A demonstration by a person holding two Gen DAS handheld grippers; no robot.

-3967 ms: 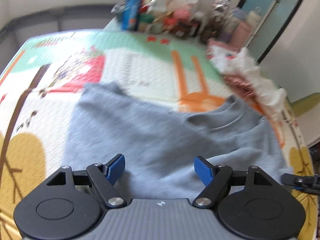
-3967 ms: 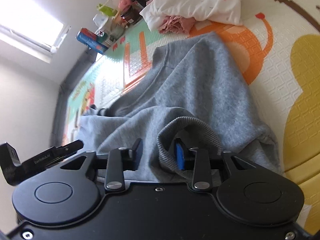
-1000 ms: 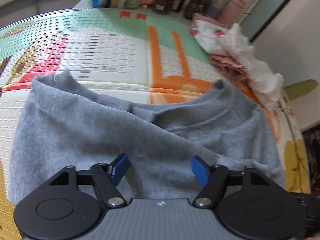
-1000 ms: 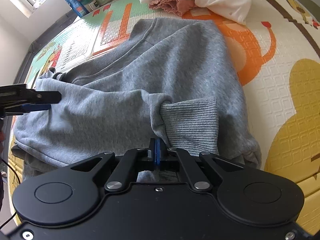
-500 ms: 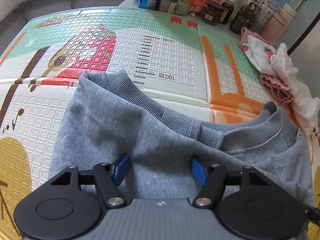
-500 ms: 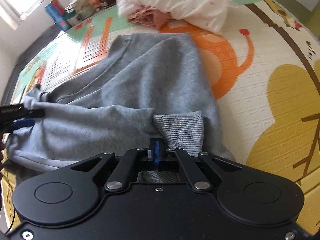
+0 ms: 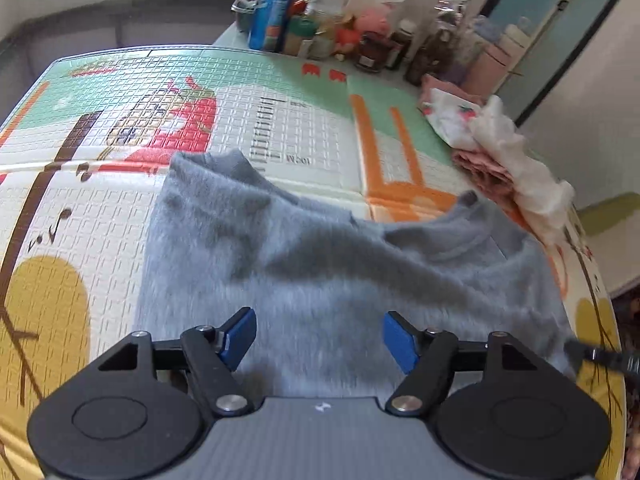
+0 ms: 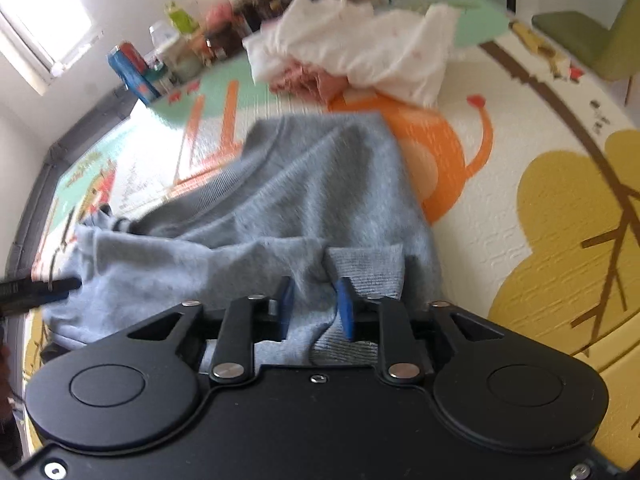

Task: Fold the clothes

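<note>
Blur smears grey sweatshirt beneath both spread tools.

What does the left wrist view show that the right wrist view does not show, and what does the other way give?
Only the left wrist view shows the open left gripper from behind, over the grey sweatshirt. Only the right wrist view shows the sweatshirt's ribbed cuff, the green chair and the right gripper, open around cloth. Both show the sweatshirt, the play mat and the white and pink clothes pile.

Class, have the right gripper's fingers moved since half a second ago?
Yes. The right gripper has opened: its fingers, then shut beside the sweatshirt's ribbed cuff, now stand apart.
</note>
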